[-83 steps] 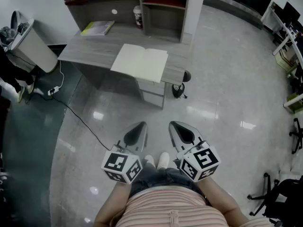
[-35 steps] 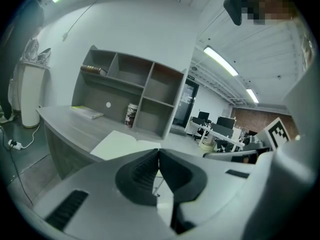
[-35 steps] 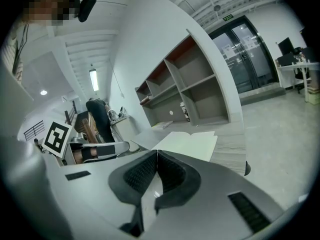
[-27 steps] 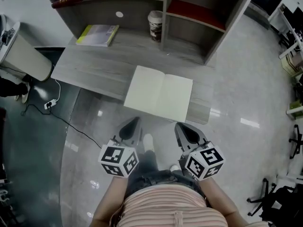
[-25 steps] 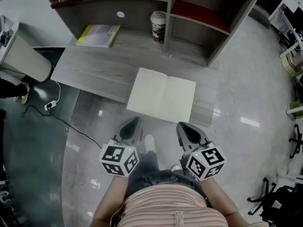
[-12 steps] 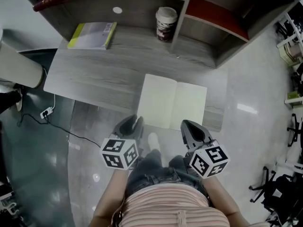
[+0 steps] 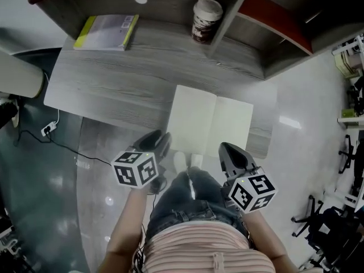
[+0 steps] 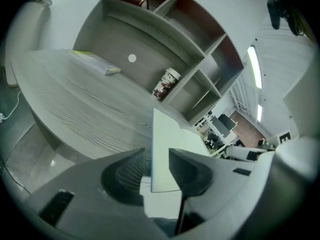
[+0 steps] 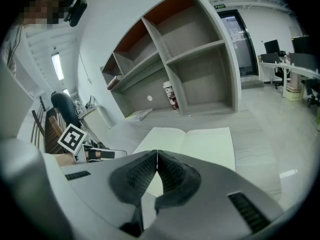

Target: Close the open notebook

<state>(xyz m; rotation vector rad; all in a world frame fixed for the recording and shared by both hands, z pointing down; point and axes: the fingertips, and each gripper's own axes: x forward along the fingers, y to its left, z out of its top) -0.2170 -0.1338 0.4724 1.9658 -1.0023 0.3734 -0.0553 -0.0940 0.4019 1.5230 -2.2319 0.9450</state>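
- Our left gripper (image 8: 156, 158) has its jaws spreading at this moment; the near left corner of the open notebook (image 7: 211, 125) shows in the gap just ahead of the tips, and neither pad presses on it
- We judge the step in hand to be taking hold of that left-hand leaf: we should slide one jaw under its outer edge and keep the other above it, close only once the edge sits well between the pads, then swing it up and over the spine toward the right gripper
- The notebook lies flat on the desk (image 7: 114, 78), straight in front of both tools, its near edge by the desk's front rim
- Our right gripper (image 9: 157, 156) has its jaws pressed together on nothing, and the right-hand page lies just beyond its tips; it could press that page down while the other side folds
- The left jaws cover the corner they aim at, so we cannot tell whether a tip already touches it or how thick the cover is
- In the head view our own legs hide the floor below the notebook's near edge
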